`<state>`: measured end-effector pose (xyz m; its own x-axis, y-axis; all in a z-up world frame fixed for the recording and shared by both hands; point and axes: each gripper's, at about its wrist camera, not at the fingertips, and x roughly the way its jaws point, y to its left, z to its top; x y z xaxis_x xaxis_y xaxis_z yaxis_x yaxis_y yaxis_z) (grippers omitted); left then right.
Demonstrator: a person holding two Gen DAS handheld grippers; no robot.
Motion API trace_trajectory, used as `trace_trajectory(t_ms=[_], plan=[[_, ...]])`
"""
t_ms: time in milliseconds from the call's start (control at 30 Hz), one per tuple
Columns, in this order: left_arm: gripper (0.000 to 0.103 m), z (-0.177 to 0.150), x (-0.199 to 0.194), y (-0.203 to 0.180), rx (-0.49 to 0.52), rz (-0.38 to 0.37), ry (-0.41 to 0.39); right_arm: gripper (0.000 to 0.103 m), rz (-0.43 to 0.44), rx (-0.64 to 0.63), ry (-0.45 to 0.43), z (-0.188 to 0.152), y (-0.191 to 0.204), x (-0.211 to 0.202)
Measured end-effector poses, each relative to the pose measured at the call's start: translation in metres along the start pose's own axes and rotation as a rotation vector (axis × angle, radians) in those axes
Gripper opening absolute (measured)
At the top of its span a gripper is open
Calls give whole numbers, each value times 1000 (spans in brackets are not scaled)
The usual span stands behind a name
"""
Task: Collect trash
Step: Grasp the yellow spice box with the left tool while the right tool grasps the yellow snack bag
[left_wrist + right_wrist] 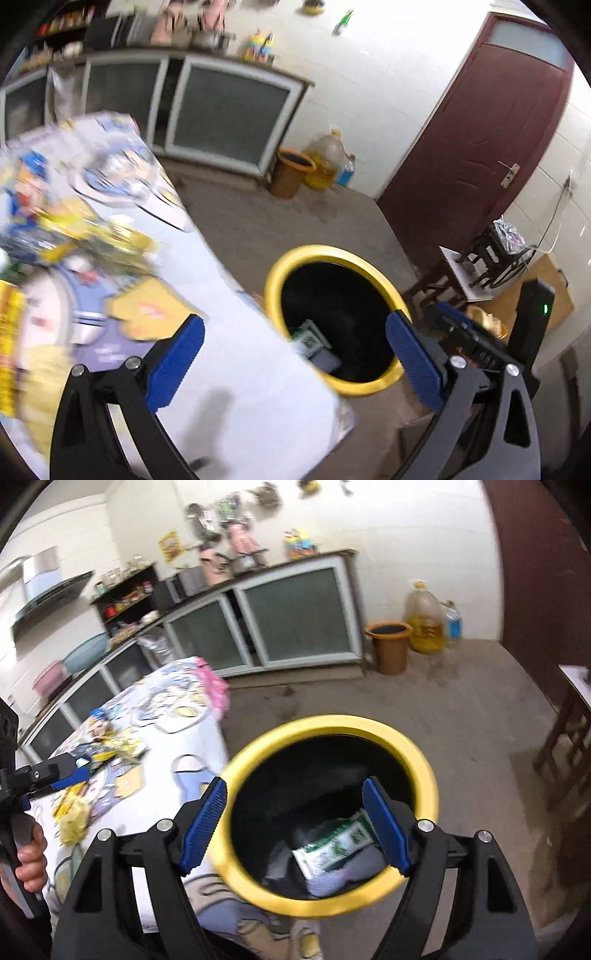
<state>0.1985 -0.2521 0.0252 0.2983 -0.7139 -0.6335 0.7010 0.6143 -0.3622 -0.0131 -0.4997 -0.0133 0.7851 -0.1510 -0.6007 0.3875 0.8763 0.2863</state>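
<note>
A yellow-rimmed black trash bin (373, 266) stands on the floor beside the table; it also shows in the right wrist view (424, 760). Inside lie a green-and-white packet (332, 845) and grey wrappers. My right gripper (295, 827) is open and empty, held right over the bin's mouth. My left gripper (295, 354) is open and empty above the table edge next to the bin; it also shows in the right wrist view (68, 771) at far left. Yellow and blue wrappers (85, 229) lie on the cartoon-print tablecloth (236, 387).
A low cabinet with glass doors (295, 616) runs along the back wall. A brown bucket (389, 646) and an oil jug (424, 624) stand in the corner. A dark red door (480, 129) is at the right, with wooden stools (480, 266) near it.
</note>
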Motion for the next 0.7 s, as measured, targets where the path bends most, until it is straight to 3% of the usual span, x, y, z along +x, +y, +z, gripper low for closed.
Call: trace_trajectory(t_ms=[167, 400, 500, 700], plan=[[95, -12, -60, 40, 50, 174, -24, 73, 96, -97, -1, 6, 57, 8], [95, -26, -113, 126, -33, 428, 27, 73, 189, -263, 46, 14, 140, 39], [95, -32, -118, 154, -56, 486, 76, 73, 226, -329, 74, 20, 175, 58], [95, -38, -109, 174, -54, 502, 133, 72, 236, -499, 121, 28, 236, 99]])
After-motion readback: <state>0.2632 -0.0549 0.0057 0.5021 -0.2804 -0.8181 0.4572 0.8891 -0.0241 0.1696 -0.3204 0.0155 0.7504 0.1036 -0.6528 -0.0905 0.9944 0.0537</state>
